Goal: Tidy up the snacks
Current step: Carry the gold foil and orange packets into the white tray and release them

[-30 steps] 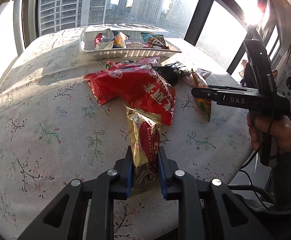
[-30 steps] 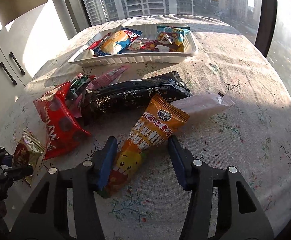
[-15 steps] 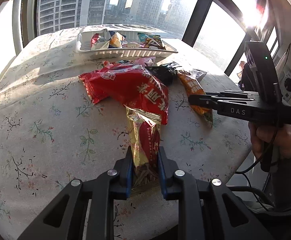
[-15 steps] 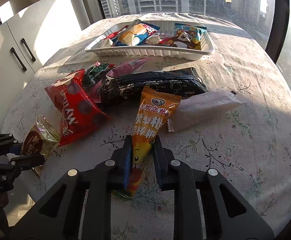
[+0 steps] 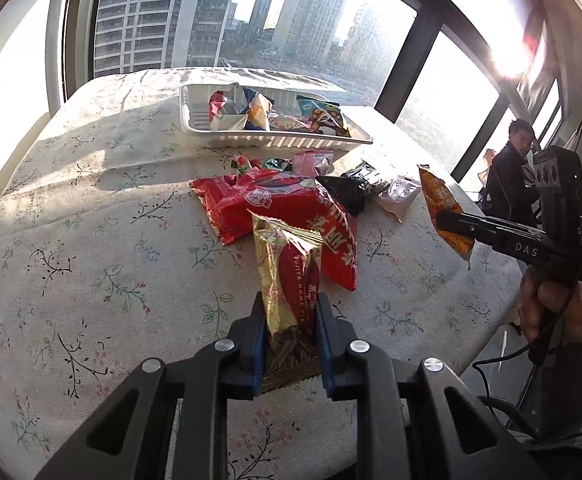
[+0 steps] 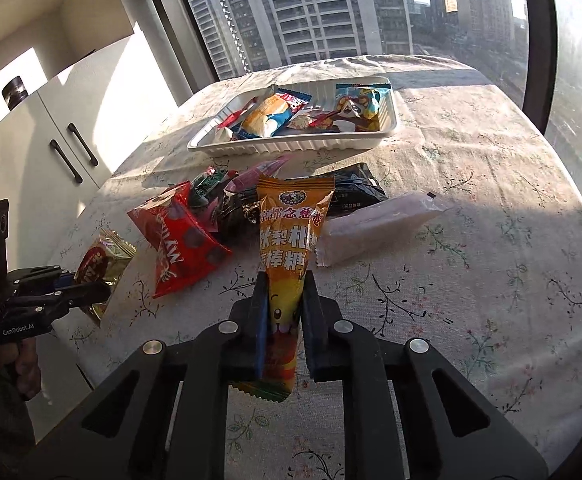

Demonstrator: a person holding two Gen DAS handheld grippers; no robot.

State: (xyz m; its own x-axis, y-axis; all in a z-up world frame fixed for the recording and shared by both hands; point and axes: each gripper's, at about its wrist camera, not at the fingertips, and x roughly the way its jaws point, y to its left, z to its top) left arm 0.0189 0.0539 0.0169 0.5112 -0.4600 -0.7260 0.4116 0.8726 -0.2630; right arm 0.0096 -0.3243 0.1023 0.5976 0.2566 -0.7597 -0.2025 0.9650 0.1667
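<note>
Floral tablecloth (image 6: 491, 200): left hand-held gripper (image 5: 289, 332) clamps gold-red packet (image 5: 287, 276); right hand-held gripper (image 6: 285, 320) clamps orange packet (image 6: 289, 248).

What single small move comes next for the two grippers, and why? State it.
Probably carry both packets forward to the white ribbed plastic tray. The left gripper is shut on the gold-and-red pie packet and the right gripper on the orange cone-shaped candy packet, while the tray already holds sorted snacks.
</note>
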